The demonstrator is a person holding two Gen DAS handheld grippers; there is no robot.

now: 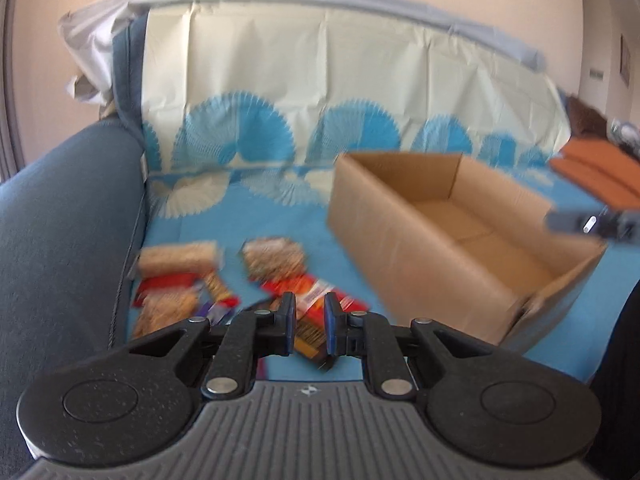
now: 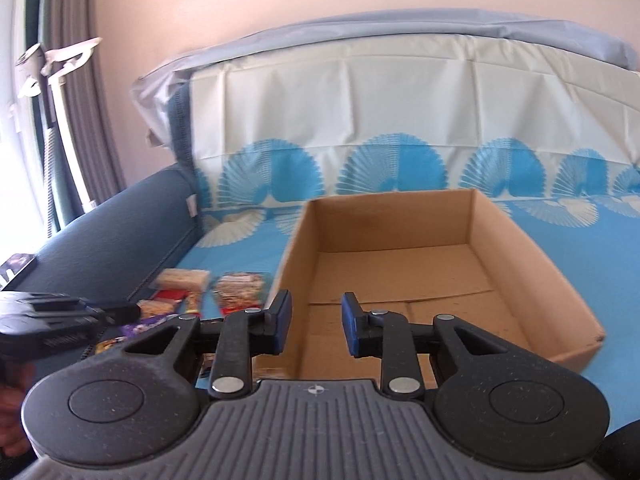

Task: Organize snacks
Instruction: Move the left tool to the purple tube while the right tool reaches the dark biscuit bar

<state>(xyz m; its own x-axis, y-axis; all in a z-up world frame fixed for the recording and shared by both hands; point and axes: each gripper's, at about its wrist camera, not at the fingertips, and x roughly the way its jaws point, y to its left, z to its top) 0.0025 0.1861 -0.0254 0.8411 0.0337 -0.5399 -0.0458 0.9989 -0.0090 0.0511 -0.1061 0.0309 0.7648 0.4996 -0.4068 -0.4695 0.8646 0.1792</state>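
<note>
Your left gripper point(image 1: 310, 322) hangs over the snack packets point(image 1: 224, 280) near the sofa seat's left edge, jaws drawn close with a narrow gap; whether the pads pinch the red wrapper point(image 1: 316, 300) behind them you cannot tell through the blur. Your right gripper point(image 2: 316, 322) sits over the cardboard box point(image 2: 520, 236), jaws apart on nothing. Only the right view shows the box floor bare; only the left shows the packets spread near the armrest point(image 1: 68, 220). Beyond, the blue-patterned cover point(image 2: 400, 120) climbs the backrest.
</note>
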